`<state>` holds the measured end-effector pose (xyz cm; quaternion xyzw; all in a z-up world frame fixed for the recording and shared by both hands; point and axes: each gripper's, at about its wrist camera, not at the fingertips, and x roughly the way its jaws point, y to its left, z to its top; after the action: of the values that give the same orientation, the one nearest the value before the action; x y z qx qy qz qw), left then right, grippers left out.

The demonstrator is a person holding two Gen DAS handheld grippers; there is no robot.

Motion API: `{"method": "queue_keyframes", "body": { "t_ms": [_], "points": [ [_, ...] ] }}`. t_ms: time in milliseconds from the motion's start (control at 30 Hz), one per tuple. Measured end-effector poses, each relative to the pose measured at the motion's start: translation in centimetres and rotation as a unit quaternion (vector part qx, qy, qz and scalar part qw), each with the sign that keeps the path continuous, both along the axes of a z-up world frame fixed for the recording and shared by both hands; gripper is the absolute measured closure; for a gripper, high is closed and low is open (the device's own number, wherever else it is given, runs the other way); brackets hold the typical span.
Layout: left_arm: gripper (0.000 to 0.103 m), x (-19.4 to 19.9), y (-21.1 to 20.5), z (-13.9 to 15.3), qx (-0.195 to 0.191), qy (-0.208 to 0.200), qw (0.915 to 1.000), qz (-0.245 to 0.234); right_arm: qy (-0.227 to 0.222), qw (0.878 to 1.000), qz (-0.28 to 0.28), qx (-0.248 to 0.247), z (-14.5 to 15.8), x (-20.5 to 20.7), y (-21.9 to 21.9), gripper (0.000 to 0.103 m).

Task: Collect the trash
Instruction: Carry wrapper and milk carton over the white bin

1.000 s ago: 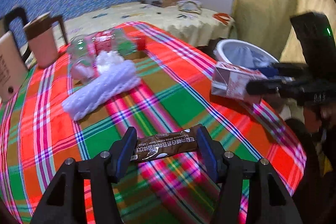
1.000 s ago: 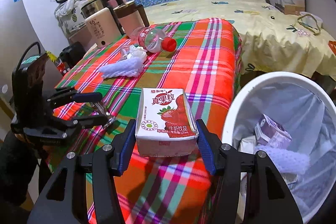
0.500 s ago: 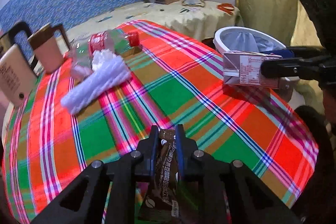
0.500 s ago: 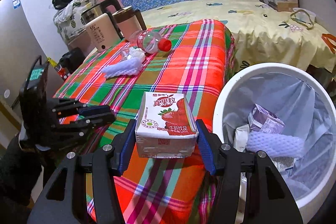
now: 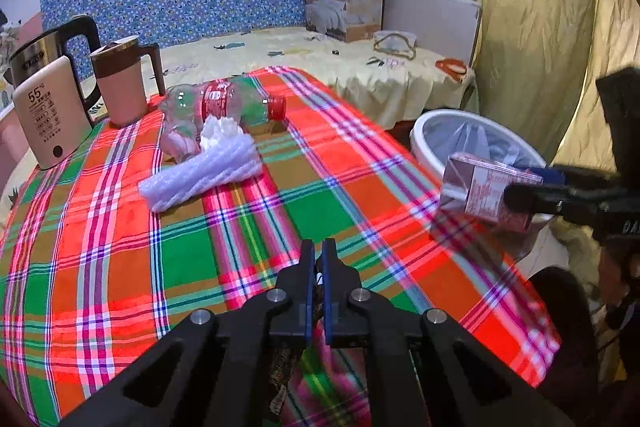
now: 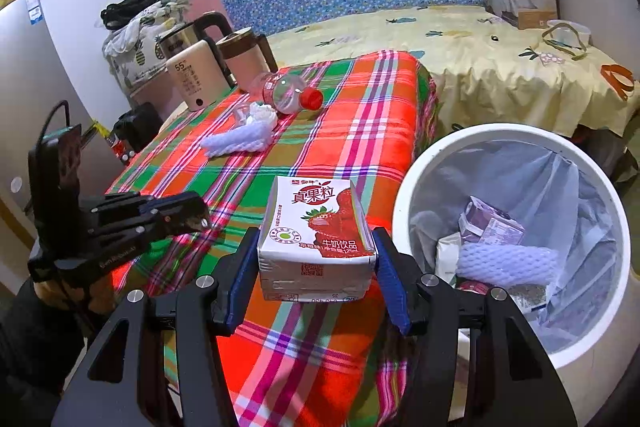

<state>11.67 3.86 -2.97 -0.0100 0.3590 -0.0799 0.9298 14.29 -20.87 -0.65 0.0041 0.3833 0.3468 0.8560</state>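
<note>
Pinching your left tool (image 5: 316,287) nearly shut, you have just closed its jaws on the brown foil snack wrapper (image 5: 316,307), which hangs below them over the plaid-clothed counter (image 5: 340,203). Your right tool (image 6: 316,267) grips the white-and-red strawberry milk carton (image 6: 316,227) at middling width, beside the white round bin (image 6: 404,203), likely ready for dropping. Only the right wrist view shows the bin's contents; only the left shows the wrapper.
</note>
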Motion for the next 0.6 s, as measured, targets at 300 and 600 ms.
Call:
{"method": "queue_keyframes", "body": {
  "t_ms": [300, 600],
  "points": [
    [0.100, 1.3, -1.4, 1.9, -0.055, -0.012, 0.9983, -0.014, -0.013, 0.999, -0.035, 0.005, 0.6, 0.1, -2.4, 0.046],
    [0.100, 4.2, -5.9, 3.2, -0.086, -0.015, 0.9942, -0.063, -0.021, 0.995, -0.095, 0.002, 0.8, 0.7, -6.4, 0.046]
  ]
}}
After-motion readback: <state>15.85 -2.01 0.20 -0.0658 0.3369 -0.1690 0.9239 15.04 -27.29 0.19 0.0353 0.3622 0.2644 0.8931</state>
